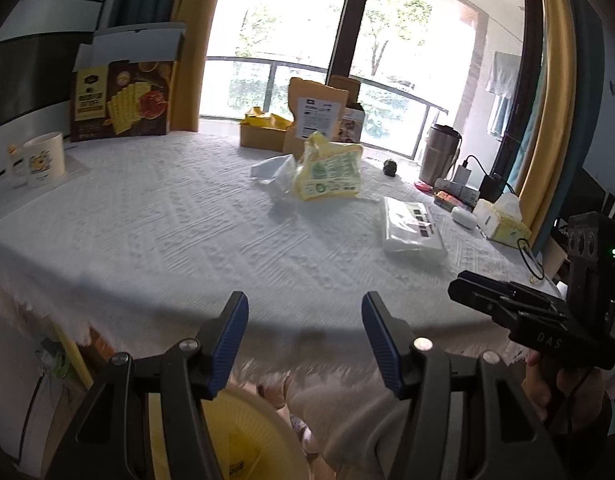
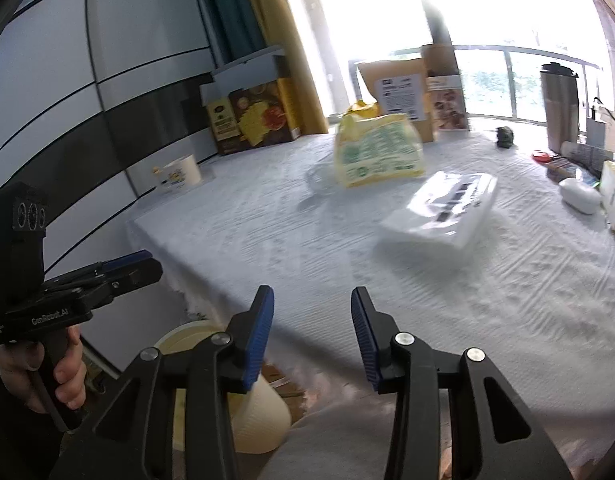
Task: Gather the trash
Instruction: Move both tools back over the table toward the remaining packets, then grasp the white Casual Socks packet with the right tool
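My left gripper [image 1: 305, 336] hangs just off the near edge of the table [image 1: 155, 224], its blue pads spread wide with nothing between them. Below it sits the yellow ribbed waste bin [image 1: 243, 420], its rim partly hidden by the gripper body. My right gripper [image 2: 312, 332] is likewise parted and empty, held over the same near edge, with the bin [image 2: 263, 412] down to its left.

Ahead of the left gripper, well out on the white cloth, the yellow-and-green crumpled wrapper [image 1: 329, 168] stands up; touching its left side is a clear, crinkled plastic bag [image 1: 275, 172], though blur makes its outline uncertain. Ahead and to the right lies a flat white plastic packet with dark printing [image 1: 413, 228], apart from the wrapper. From the right gripper, that packet [image 2: 443, 208] is ahead and slightly right, and the wrapper [image 2: 377, 150] is farther off beyond it.

A white mug [image 1: 43, 158] stands far to the left.
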A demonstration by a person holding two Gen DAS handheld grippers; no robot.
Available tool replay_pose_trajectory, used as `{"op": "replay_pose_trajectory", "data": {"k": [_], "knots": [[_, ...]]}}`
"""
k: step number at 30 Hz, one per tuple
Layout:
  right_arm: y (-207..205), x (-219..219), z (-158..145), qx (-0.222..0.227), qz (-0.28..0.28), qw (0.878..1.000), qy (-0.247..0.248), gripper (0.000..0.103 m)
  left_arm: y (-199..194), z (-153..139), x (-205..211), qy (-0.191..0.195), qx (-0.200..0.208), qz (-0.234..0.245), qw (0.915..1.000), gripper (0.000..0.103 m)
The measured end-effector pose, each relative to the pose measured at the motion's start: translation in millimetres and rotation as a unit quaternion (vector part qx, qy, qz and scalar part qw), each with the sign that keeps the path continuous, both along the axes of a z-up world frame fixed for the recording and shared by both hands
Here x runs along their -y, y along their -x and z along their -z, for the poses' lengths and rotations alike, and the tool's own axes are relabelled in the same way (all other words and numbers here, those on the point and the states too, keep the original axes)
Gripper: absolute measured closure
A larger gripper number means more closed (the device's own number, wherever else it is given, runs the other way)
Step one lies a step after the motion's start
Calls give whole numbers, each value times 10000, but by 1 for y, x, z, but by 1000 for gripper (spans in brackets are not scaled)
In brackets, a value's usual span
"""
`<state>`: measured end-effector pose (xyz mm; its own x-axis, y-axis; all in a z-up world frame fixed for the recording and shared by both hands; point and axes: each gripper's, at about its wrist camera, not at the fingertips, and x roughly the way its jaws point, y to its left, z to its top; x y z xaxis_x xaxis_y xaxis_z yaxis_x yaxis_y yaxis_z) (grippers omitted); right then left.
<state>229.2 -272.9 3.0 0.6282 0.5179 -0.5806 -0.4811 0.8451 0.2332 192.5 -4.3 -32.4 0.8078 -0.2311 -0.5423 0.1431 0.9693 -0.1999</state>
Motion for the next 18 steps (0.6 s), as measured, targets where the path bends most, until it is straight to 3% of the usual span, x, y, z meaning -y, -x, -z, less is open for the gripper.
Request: {"op": "replay_pose_trajectory", "data": {"k": [18], "knots": [[-63,41,-1,43,582,9982,134,54,-82,-9,35,-163,93,533,9984,44]]}}
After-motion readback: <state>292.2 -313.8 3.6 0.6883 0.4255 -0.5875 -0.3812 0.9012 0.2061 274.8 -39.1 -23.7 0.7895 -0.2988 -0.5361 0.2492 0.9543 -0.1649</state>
